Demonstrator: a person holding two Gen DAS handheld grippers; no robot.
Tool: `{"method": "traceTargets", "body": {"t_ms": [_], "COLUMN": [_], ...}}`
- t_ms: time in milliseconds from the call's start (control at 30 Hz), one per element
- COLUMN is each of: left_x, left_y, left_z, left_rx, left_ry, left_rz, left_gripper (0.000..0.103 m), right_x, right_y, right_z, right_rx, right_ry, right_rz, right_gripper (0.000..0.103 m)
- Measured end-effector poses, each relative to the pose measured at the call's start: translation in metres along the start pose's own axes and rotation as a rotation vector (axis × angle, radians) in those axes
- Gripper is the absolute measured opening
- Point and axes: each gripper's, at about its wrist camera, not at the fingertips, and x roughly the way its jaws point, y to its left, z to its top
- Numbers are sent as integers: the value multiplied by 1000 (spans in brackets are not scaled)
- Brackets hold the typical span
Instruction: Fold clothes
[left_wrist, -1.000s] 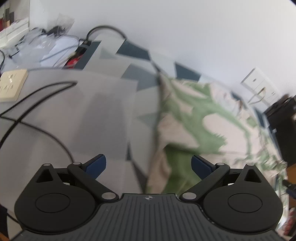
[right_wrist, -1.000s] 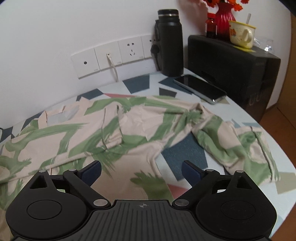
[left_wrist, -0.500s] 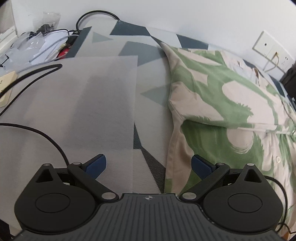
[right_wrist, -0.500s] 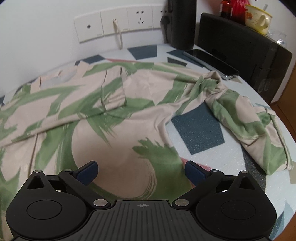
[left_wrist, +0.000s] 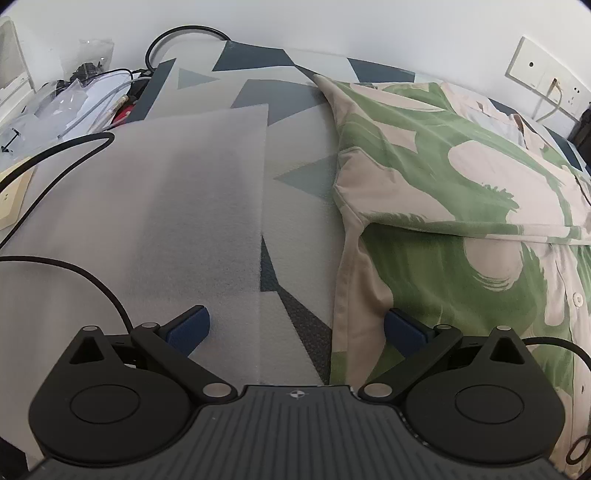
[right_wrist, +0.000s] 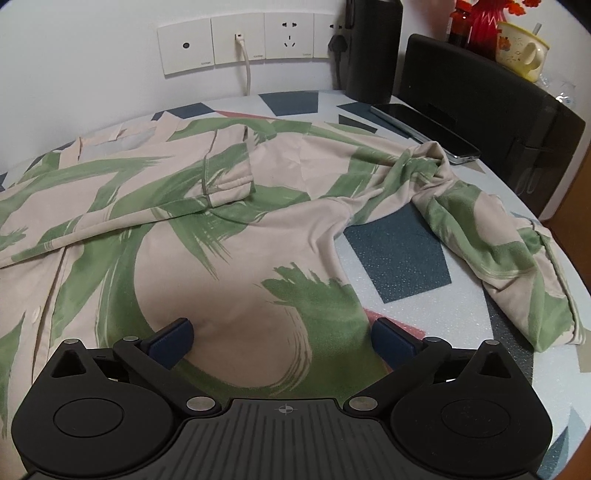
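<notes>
A beige shirt with green brush-stroke print (right_wrist: 229, 229) lies spread on the table. One sleeve (right_wrist: 221, 173) is folded across the chest; the other sleeve (right_wrist: 491, 236) trails crumpled toward the right edge. My right gripper (right_wrist: 282, 338) hangs low over the shirt's lower body, jaws wide open, nothing between the pads. In the left wrist view the shirt (left_wrist: 454, 206) fills the right half. My left gripper (left_wrist: 295, 326) is open above the shirt's left side hem (left_wrist: 345, 295), which lies between the fingers; the right pad sits over the cloth without pinching it.
A translucent foam sheet (left_wrist: 177, 206) and black cables (left_wrist: 74, 147) cover the table left of the shirt. A phone (right_wrist: 424, 129), a black box (right_wrist: 487, 103), a dark flask (right_wrist: 373, 51) and a yellow mug (right_wrist: 521, 48) stand at the back right. Wall sockets (right_wrist: 240, 40) are behind.
Both grippers have come down closer to the shirt. The left view has swung and steadied over the shirt's left hem. The right jaws have spread a little wider.
</notes>
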Motion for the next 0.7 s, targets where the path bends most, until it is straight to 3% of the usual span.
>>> {"method": "traceTargets", "body": {"t_ms": [700], "left_x": [-2], "left_y": [-3], "left_z": [-3], "left_rx": [-16], "left_ry": [-23], "left_rz": [26], "left_gripper": [103], "right_x": [0], "right_y": [0], "right_z": [-3], "right_rx": [1], "right_ry": [-23], "right_rz": [-1], "right_gripper": [102]}}
